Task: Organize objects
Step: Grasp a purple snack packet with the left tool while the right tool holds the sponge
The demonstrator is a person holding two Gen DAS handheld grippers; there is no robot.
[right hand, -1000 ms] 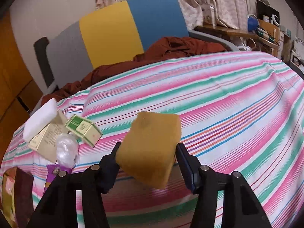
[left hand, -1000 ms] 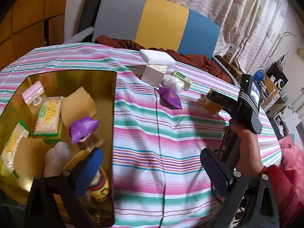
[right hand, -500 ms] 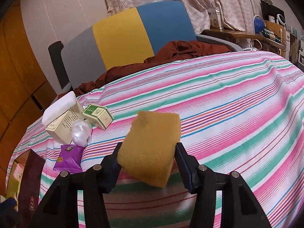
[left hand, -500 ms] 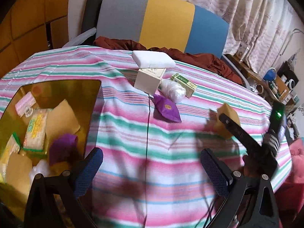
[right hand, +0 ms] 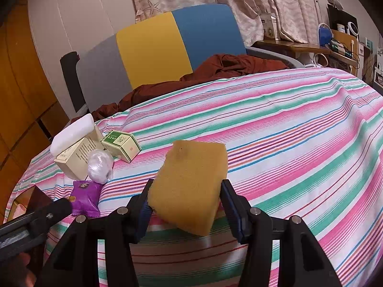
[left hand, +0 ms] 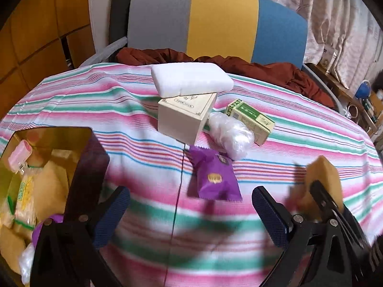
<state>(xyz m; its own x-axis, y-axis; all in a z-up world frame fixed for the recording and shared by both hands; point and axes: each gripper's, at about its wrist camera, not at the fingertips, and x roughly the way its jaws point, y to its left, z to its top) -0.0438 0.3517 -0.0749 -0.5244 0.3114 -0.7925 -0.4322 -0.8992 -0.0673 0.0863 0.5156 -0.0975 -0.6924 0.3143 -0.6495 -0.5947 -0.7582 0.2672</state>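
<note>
The right gripper points forward and downward over the striped tablecloth, its two blue pads clamped on the sides of a yellow sponge, which is lifted clear of the cloth and tilts up away from the camera. To the left of this claw and farther out lie a purple snack packet, a clear plastic wad, a green carton and a beige box with a white foam block resting on top.

The left gripper angles steeply down over the cloth with its jaws spread wide and nothing between them. The purple snack packet lies just ahead of its gap, with the clear plastic wad, the green carton and the beige box beyond. To this claw's left stands a dark open box already holding sponges and packets. At its right, the sponge shows in the other claw, just beside the left gripper's right finger.
</note>
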